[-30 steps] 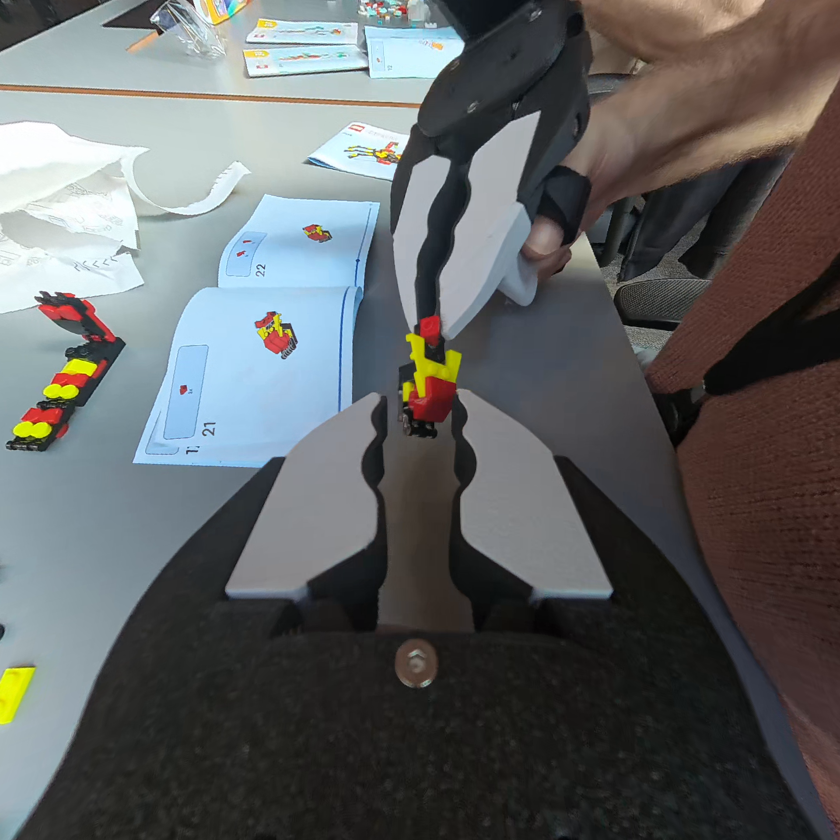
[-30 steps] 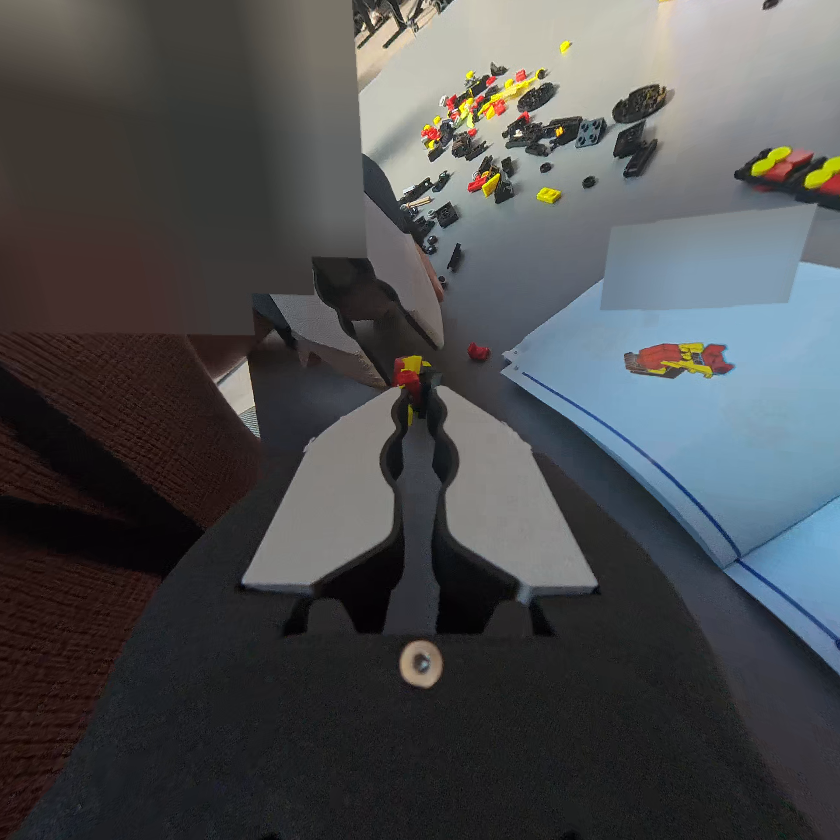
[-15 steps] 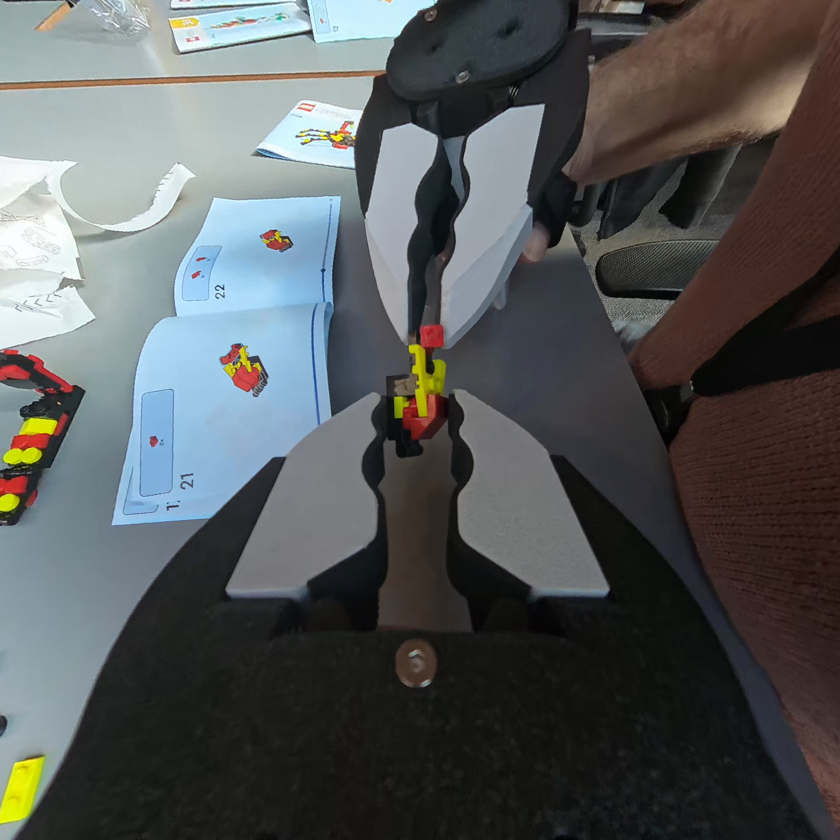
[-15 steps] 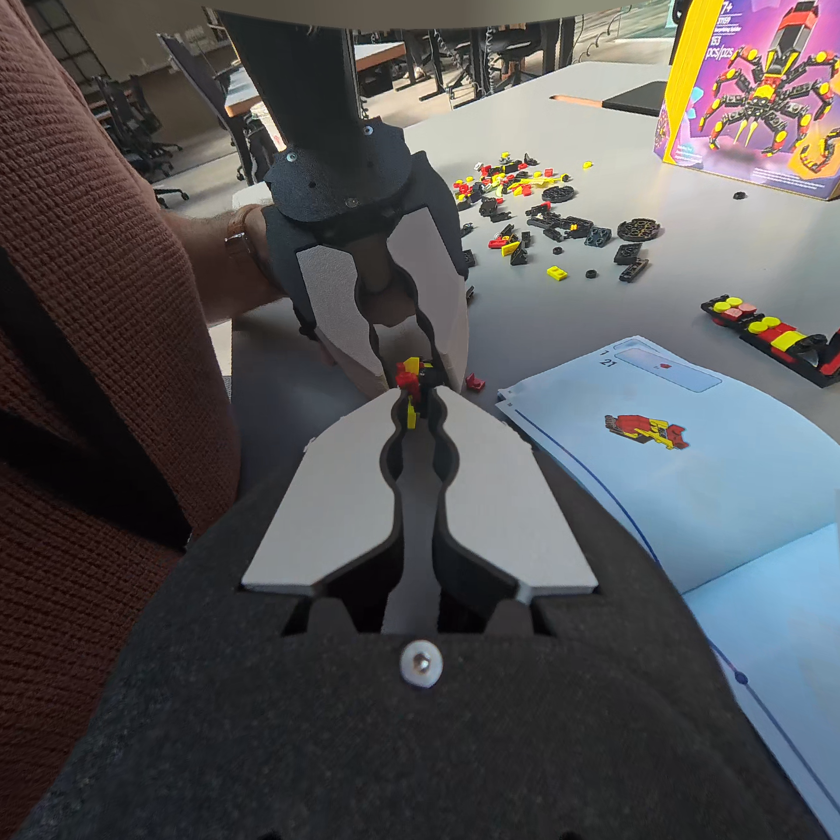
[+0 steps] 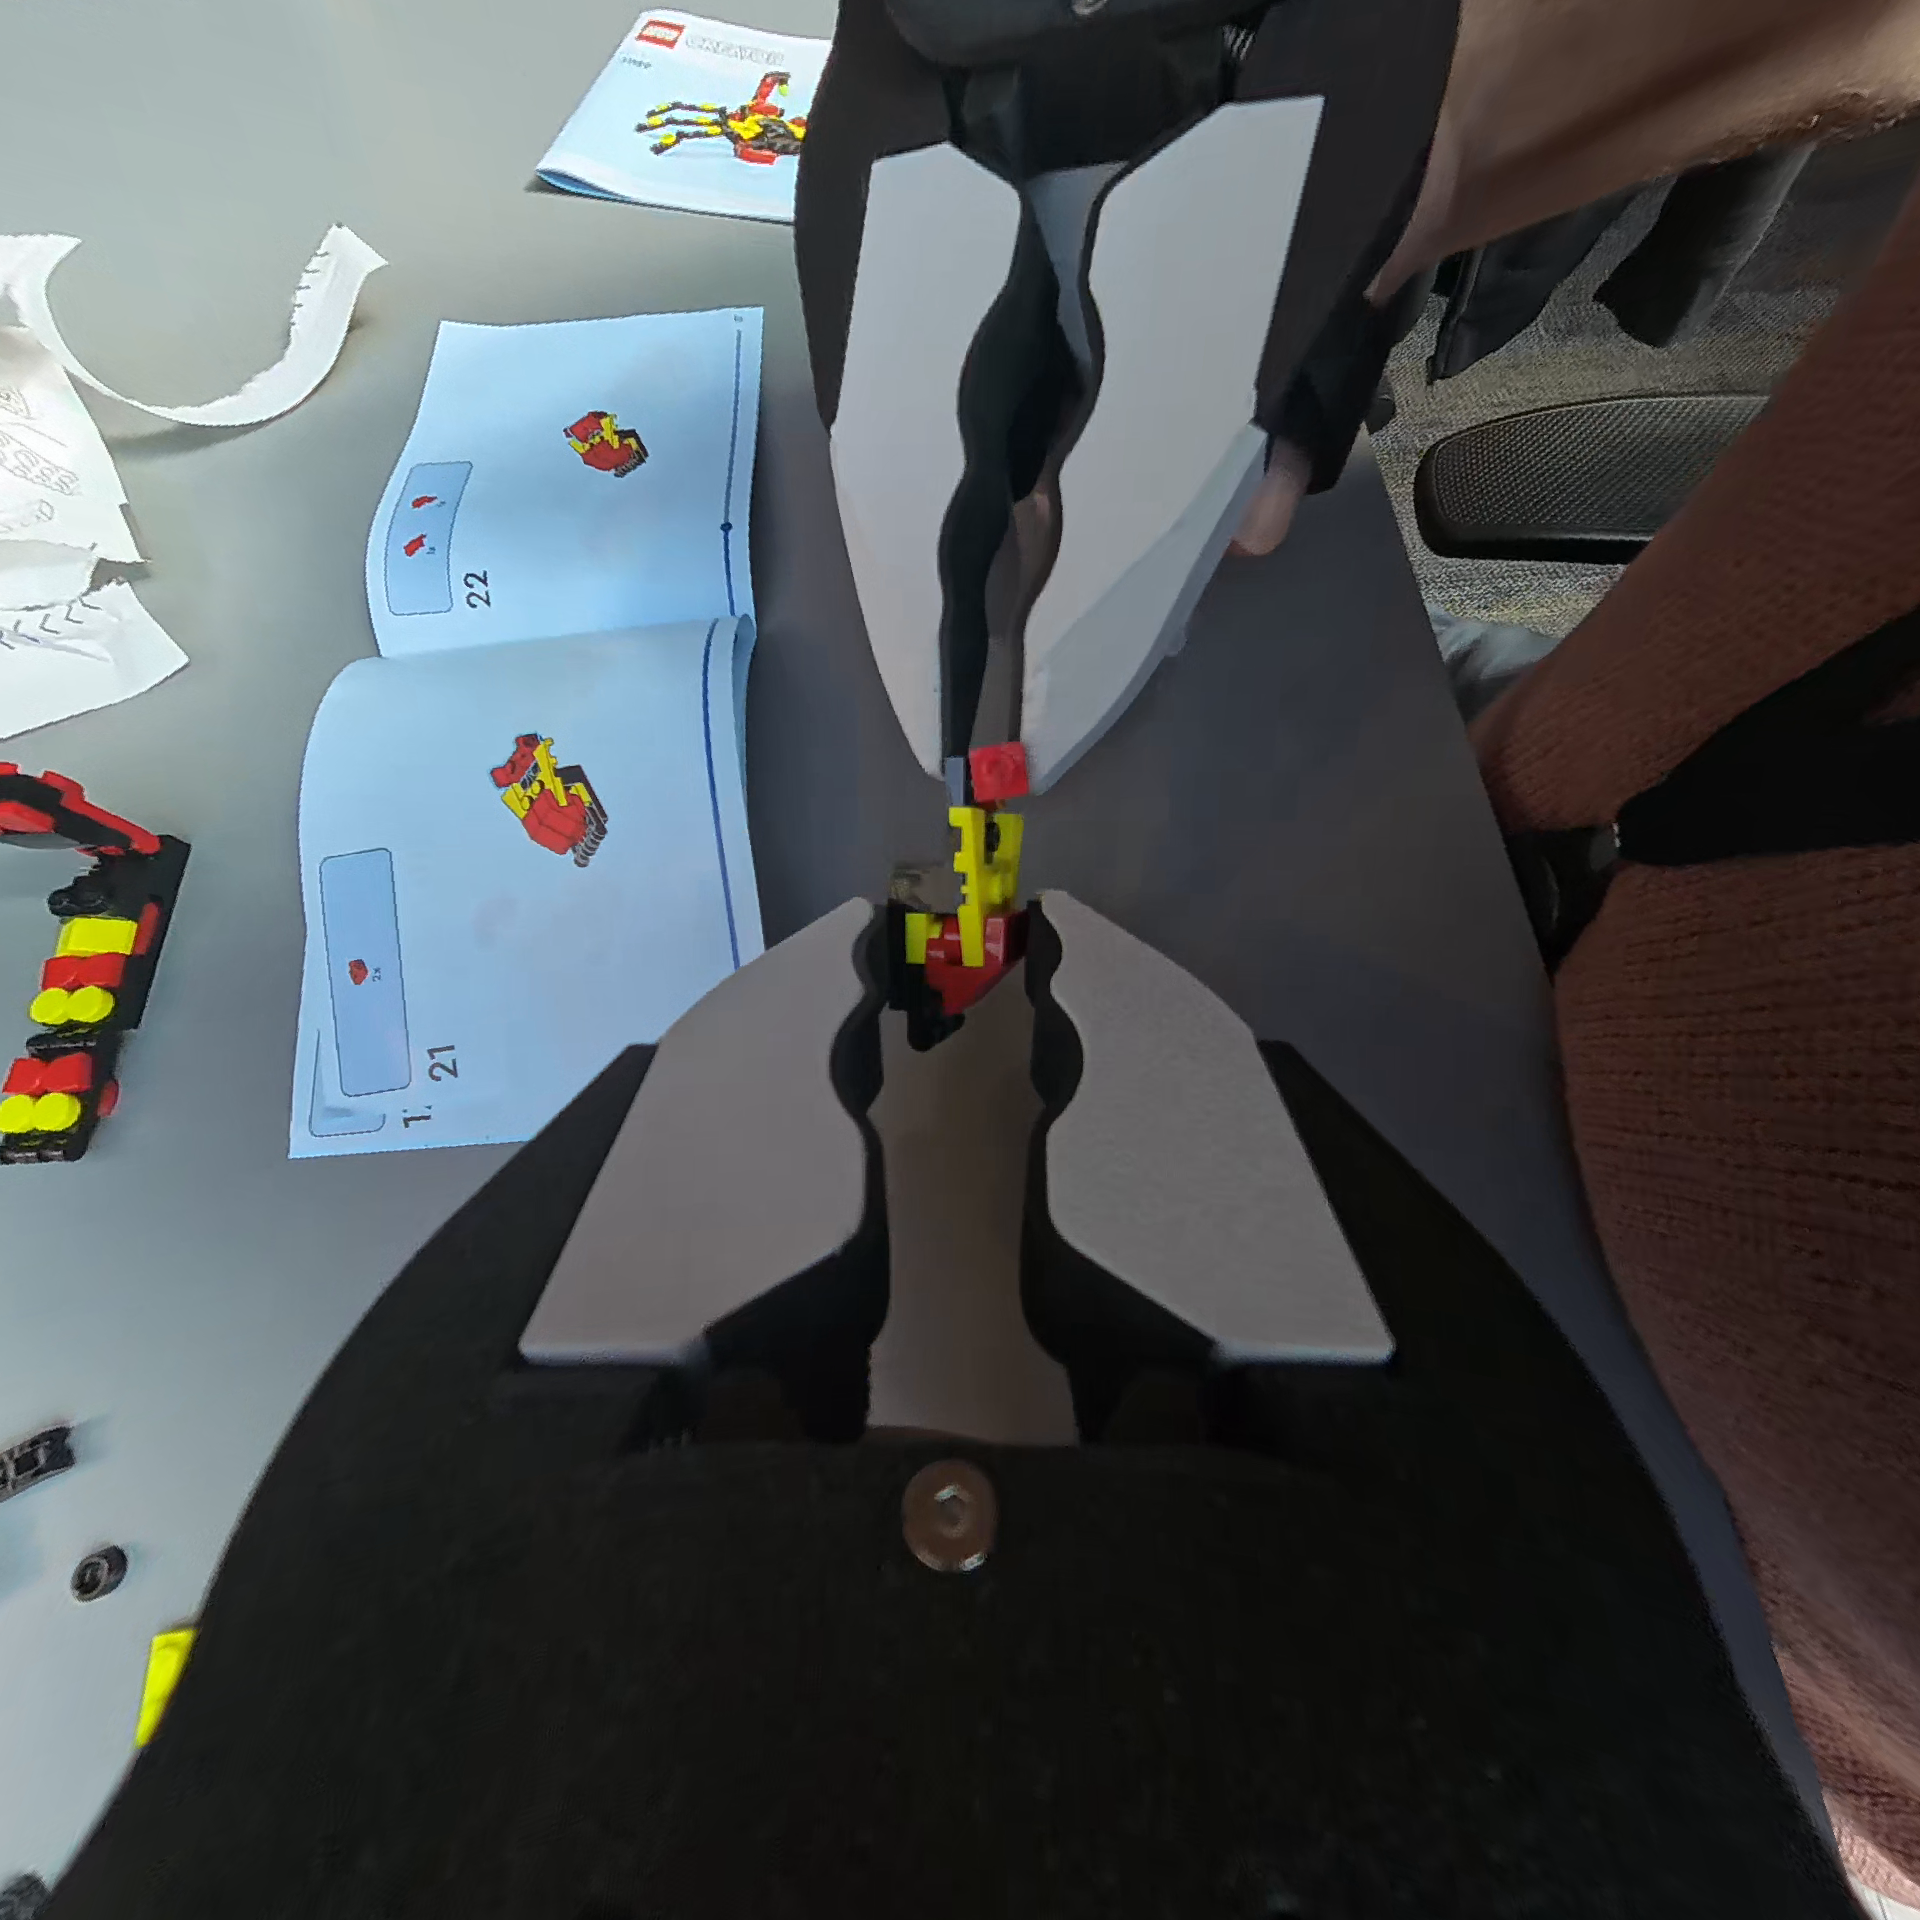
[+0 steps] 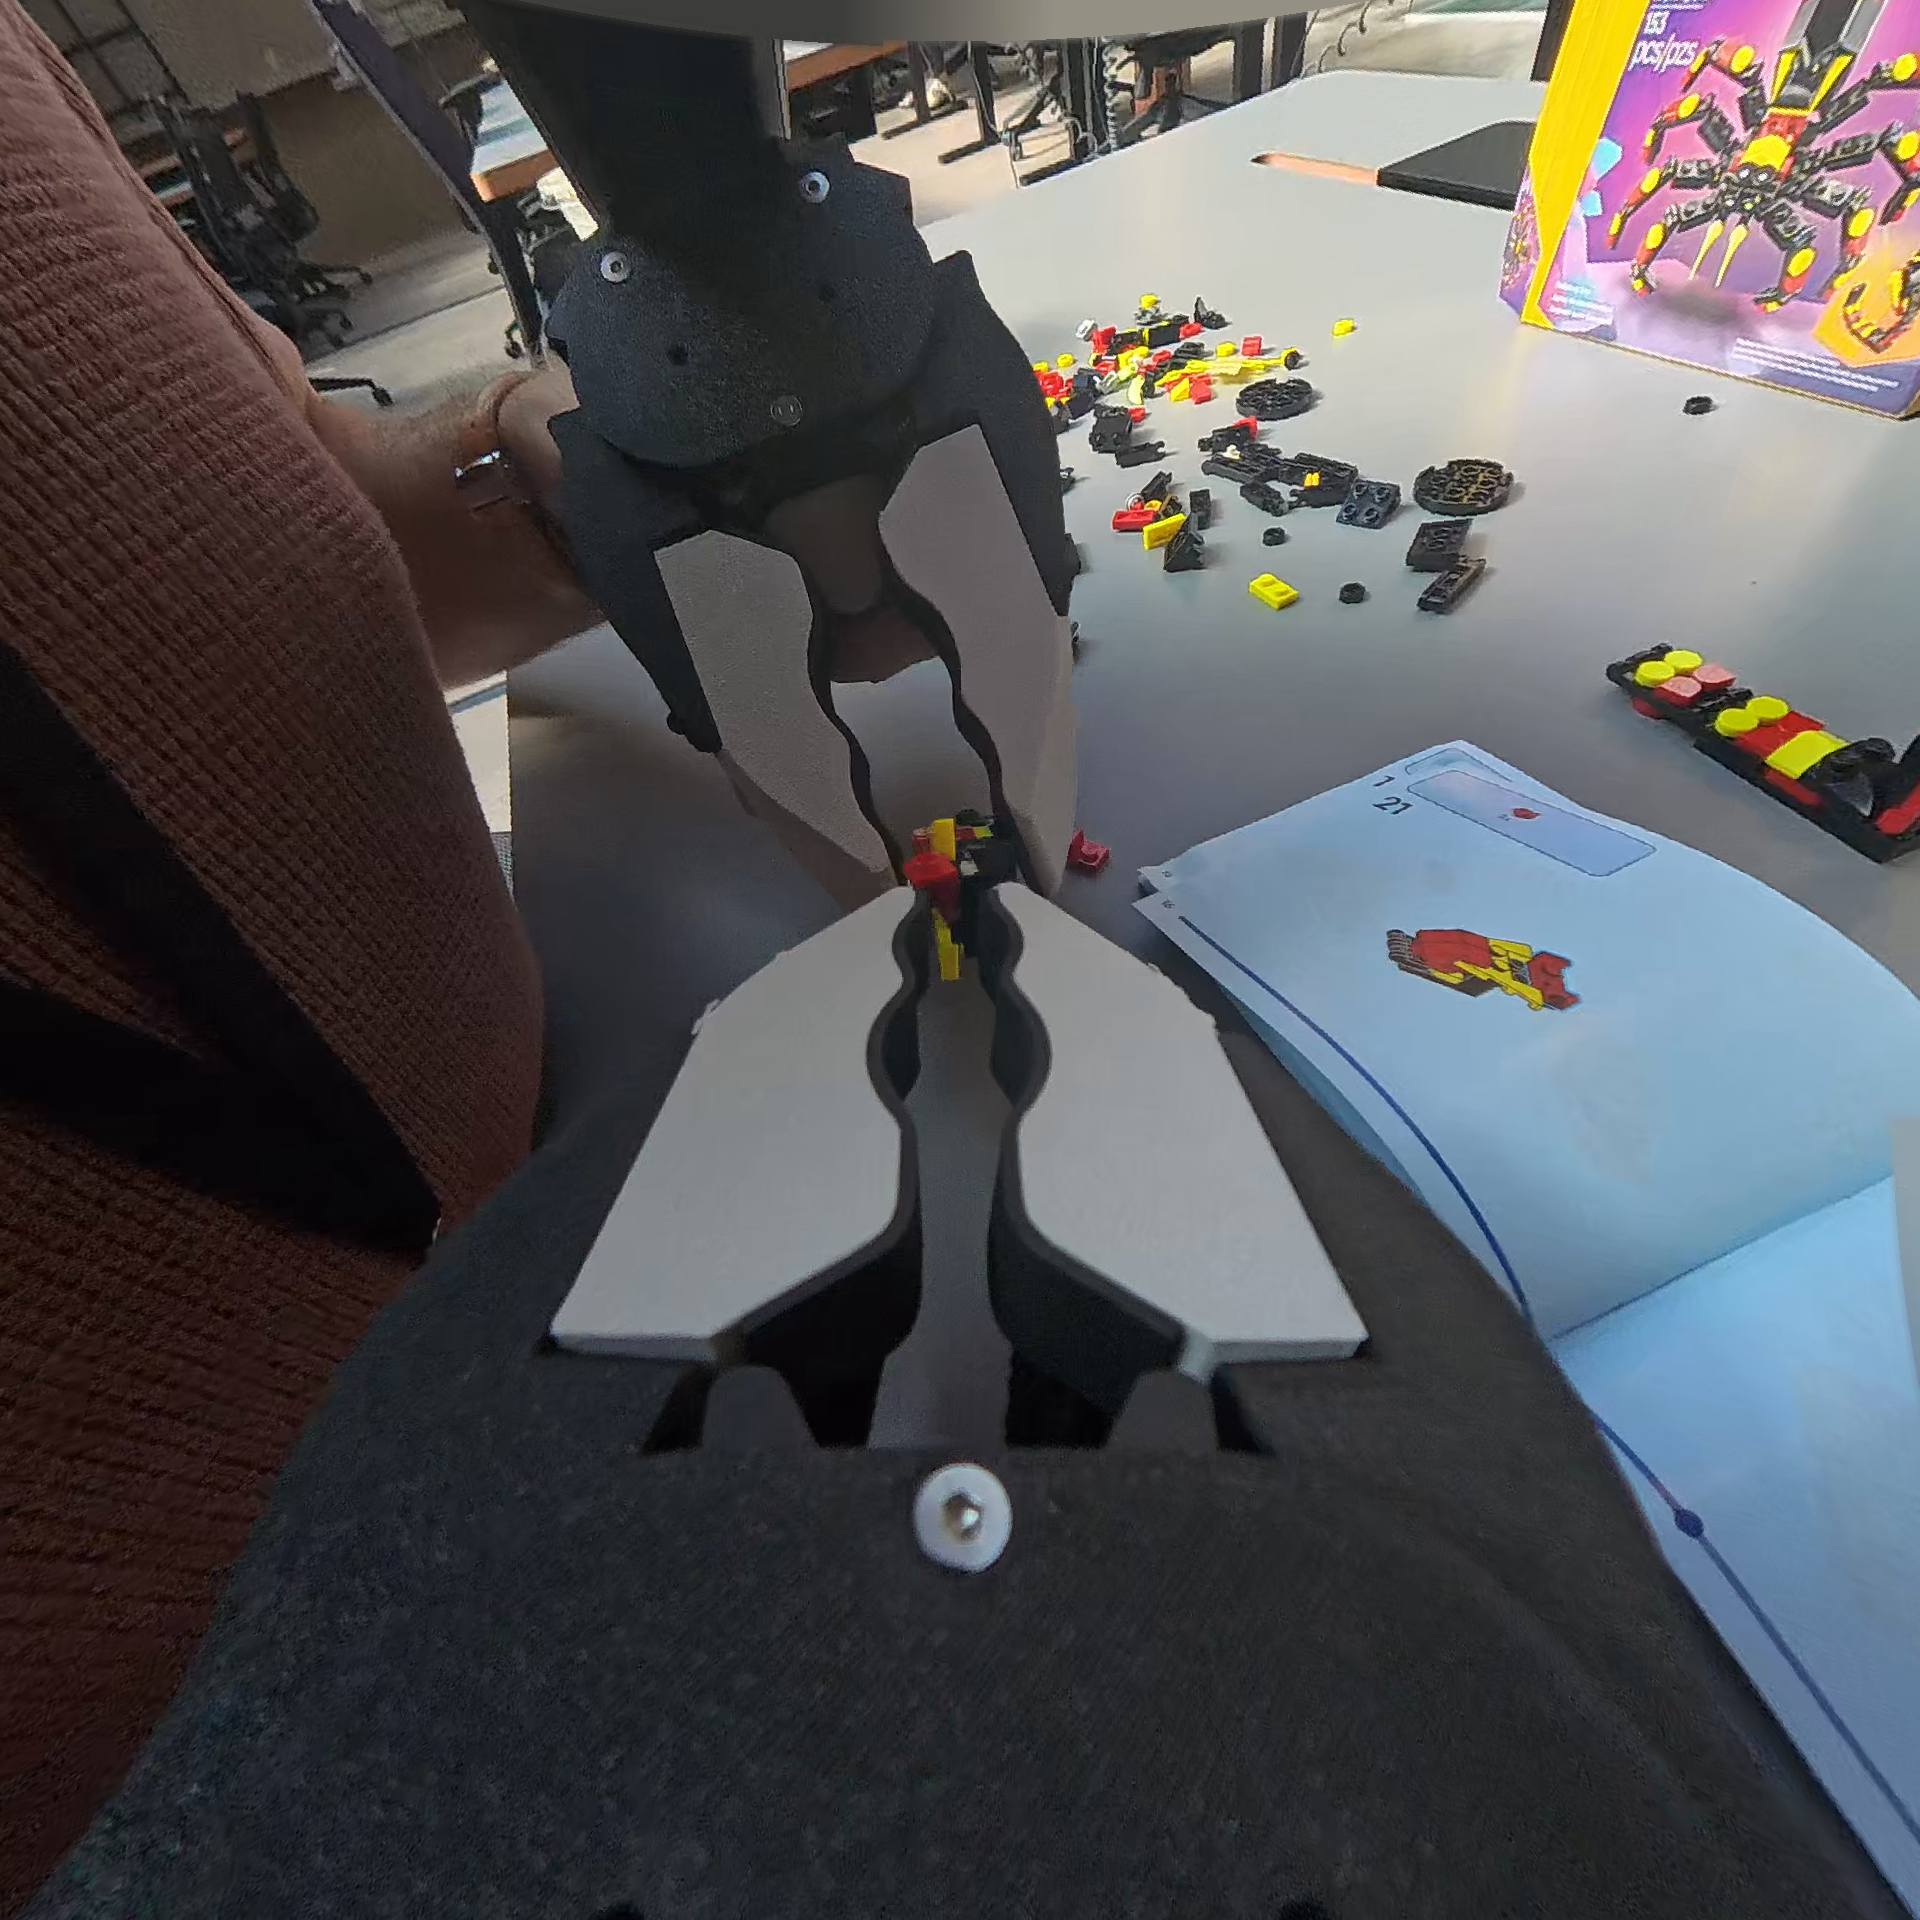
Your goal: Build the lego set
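Observation:
My left gripper (image 5: 956, 914) is shut on a small red, yellow and black lego assembly (image 5: 961, 951) and holds it above the grey table (image 5: 1247, 831). My right gripper (image 5: 992, 771) comes in from the top, tips down, shut on a small red brick (image 5: 997, 774). The brick touches the top of the assembly's yellow part. In the right wrist view my right gripper (image 6: 951, 902) meets the left gripper (image 6: 961, 875) tip to tip, with the assembly (image 6: 971, 847) between them. One loose red piece (image 6: 1086, 854) lies on the table beside them.
An open instruction booklet (image 5: 520, 831) lies left of the grippers. A long black, red and yellow build (image 5: 73, 987) and torn white paper (image 5: 62, 468) lie farther left. Loose pieces (image 6: 1195, 416) and the set's box (image 6: 1714, 187) are beyond. The person's sweater (image 5: 1766, 1143) is close by the table edge. My left and right fingertips are right by each other.
The right gripper has swung from a slant to face the left one head-on, still holding the red brick on the assembly's top. Both grippers have moved slightly closer to the booklet.

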Action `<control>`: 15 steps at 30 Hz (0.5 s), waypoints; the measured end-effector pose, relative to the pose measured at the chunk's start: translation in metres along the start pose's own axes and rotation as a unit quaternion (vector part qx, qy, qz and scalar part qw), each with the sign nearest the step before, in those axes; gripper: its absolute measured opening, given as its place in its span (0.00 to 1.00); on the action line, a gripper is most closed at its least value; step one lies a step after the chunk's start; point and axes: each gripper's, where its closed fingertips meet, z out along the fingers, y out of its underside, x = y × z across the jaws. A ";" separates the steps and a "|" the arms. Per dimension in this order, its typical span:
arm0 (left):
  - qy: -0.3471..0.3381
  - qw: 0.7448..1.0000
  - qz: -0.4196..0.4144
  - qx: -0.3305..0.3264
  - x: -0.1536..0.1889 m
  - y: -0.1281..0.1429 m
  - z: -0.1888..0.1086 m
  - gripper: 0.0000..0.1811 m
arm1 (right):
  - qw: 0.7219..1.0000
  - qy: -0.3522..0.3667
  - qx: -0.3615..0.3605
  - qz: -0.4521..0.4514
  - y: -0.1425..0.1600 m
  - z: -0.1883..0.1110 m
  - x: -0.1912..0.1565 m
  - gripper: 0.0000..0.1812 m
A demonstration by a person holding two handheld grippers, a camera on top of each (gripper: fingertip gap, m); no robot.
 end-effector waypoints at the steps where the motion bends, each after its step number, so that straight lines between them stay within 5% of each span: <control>1: -0.002 1.000 -0.007 -0.004 0.000 0.000 0.000 0.13 | 1.000 0.011 -0.004 -0.010 0.001 0.000 0.002 0.05; 9: -0.008 0.999 -0.041 -0.010 -0.002 0.001 0.001 0.13 | 0.996 0.081 -0.021 -0.039 0.002 0.000 0.007 0.04; 15: -0.009 1.000 0.005 -0.020 0.002 0.002 0.003 0.13 | 0.998 0.025 -0.043 0.037 0.008 -0.002 0.002 0.04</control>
